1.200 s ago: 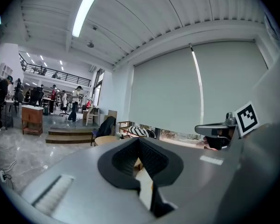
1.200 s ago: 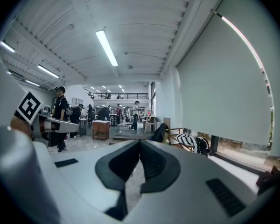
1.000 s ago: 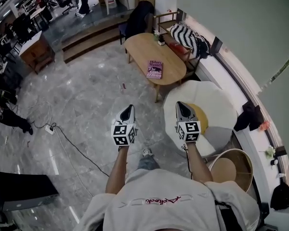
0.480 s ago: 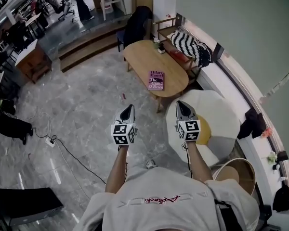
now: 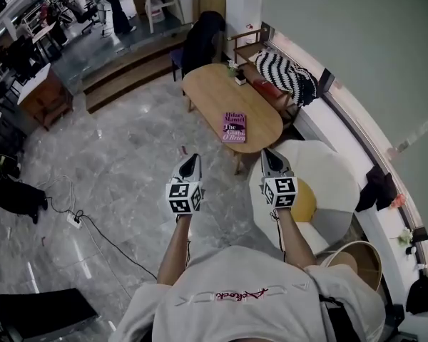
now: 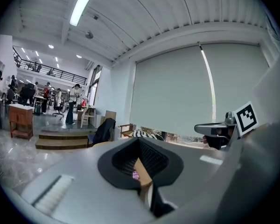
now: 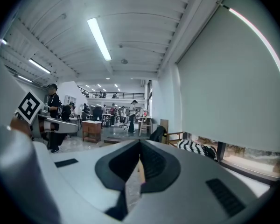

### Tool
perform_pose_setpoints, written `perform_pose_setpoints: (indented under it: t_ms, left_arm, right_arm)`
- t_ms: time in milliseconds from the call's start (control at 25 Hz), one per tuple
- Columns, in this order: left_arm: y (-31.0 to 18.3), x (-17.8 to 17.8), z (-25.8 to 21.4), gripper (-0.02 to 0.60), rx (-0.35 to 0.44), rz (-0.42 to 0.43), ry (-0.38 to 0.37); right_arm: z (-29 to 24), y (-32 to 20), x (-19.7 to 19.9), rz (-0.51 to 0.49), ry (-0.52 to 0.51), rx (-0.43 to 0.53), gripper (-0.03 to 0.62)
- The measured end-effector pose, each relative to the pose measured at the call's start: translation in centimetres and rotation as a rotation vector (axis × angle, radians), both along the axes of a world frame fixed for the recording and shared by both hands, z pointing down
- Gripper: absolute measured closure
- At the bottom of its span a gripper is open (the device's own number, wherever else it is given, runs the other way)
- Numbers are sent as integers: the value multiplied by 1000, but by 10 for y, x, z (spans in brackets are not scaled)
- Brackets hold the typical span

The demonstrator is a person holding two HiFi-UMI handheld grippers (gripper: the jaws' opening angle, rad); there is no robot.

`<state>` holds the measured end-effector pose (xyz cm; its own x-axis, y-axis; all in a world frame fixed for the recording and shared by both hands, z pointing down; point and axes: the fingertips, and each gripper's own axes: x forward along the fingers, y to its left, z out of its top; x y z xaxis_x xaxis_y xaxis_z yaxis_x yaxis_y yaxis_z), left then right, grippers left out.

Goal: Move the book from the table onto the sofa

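Left gripper [image 5: 190, 164], right gripper [image 5: 271, 161]: both closed, empty, well short of book [image 5: 234, 127] on surface [image 5: 214, 91]. Risk: jaws arriving unopened would push flat book off edge.

grey marble floor [image 5: 121, 155] spreads left of the left claw [image 5: 193, 158]. wooden steps [image 5: 128, 66] lie far ahead, a pale blind [image 5: 342, 27] off rightward.

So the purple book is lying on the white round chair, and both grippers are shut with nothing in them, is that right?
Not quite. The head view shows the purple book lying on the oval wooden table, not on the white round chair beside it. The rest holds: the left gripper and the right gripper are both shut with nothing in them.
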<state>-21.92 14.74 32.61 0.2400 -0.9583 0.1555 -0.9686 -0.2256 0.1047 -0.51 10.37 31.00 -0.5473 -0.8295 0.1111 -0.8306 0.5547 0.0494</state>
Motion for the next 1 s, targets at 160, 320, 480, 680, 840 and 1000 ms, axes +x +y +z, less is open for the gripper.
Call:
perform_pose_setpoints:
  t_ms: [160, 320, 480, 680, 840, 1000]
  left_arm:
    - [-12, -4, 7, 572, -5, 13, 4]
    - [-18, -5, 16, 572, -22, 22, 7]
    - [-21, 1, 20, 572, -30, 40, 8]
    - [-22, 9, 25, 573, -38, 62, 6]
    - [-28, 12, 20, 572, -30, 72, 1]
    - [-29, 7, 19, 572, -26, 63, -1]
  right_arm:
    - [8, -9, -6, 8, 5, -9, 586]
    - [18, -10, -6, 18, 5, -28, 587]
    - [21, -10, -5, 25, 4, -31, 586]
    - [21, -9, -4, 35, -3, -27, 586]
    - [18, -14, -5, 35, -12, -24, 586]
    - [21, -15, -12, 22, -9, -27, 586]
